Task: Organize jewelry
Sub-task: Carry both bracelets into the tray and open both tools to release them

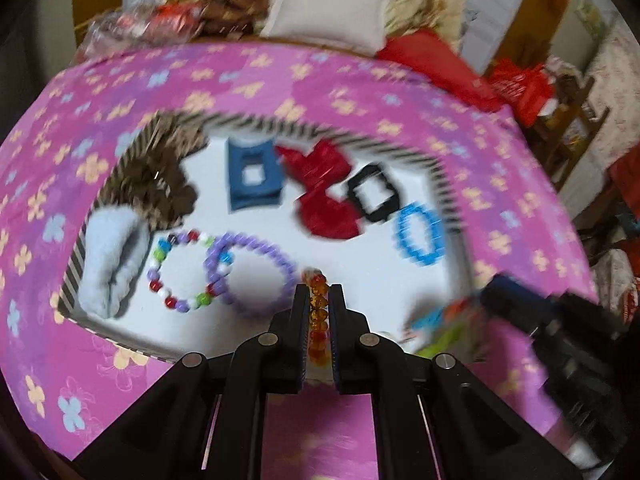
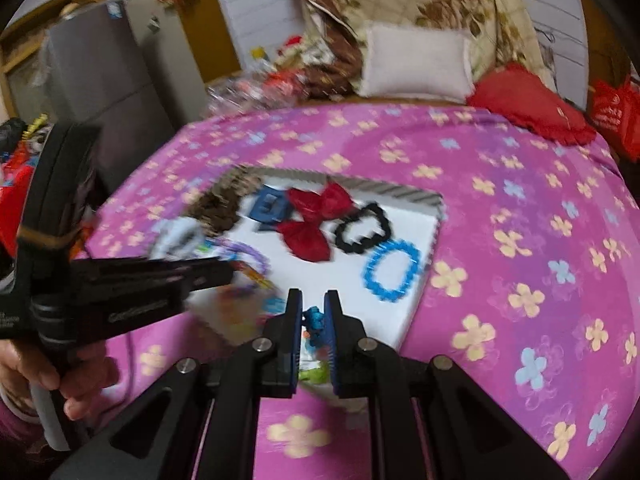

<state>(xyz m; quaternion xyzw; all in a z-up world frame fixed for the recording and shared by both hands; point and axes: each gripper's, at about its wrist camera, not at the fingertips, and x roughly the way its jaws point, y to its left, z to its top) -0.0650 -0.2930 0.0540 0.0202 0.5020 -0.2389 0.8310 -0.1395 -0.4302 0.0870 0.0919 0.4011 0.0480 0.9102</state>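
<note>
A shallow white tray with a striped rim point(image 1: 256, 122) point(image 2: 400, 192) lies on a pink flowered bedspread. In it are a purple bead bracelet point(image 1: 256, 272), a multicoloured bead bracelet point(image 1: 176, 268), a blue bead bracelet point(image 1: 420, 236) point(image 2: 394, 270), a black scrunchie point(image 1: 374, 194) point(image 2: 362, 230), a red bow point(image 1: 324, 196) point(image 2: 314, 220) and a blue piece point(image 1: 254, 178). My left gripper point(image 1: 318, 292) is shut on an amber bead bracelet point(image 1: 318, 316) over the tray's near edge. My right gripper point(image 2: 312, 300) is shut on a blue and multicoloured bead bracelet point(image 2: 314, 322) above the tray's near corner.
A rolled pale-blue cloth point(image 1: 112, 260) and brown fuzzy items point(image 1: 160, 184) fill the tray's left end. A white pillow point(image 2: 416, 60), a red cushion point(image 2: 528, 100) and a floral quilt lie at the bed's head. A grey fridge point(image 2: 104, 72) stands left.
</note>
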